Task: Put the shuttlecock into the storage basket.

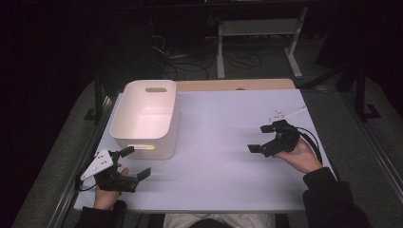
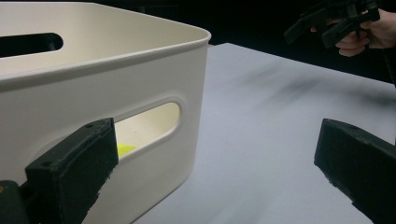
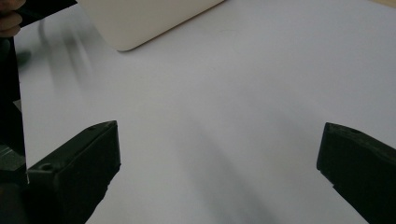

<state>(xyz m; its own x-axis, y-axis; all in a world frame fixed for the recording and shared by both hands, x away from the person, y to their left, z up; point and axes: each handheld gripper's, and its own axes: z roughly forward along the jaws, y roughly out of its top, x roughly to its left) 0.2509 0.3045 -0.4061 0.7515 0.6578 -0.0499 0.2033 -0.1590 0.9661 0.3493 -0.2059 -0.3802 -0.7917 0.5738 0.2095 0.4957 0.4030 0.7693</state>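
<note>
White table (image 1: pixel 228 142): bin (image 1: pixel 146 118) beside spread left tongs (image 1: pixel 134 163).

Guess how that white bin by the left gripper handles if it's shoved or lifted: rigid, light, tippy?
The white bin looks like thin moulded plastic, so probably rigid and light. Its wide flat base on the smooth table suggests it would slide rather than tip. The handle slot and rolled rim offer a grip; the glossy walls may be slippery. The left gripper is open beside it.
</note>
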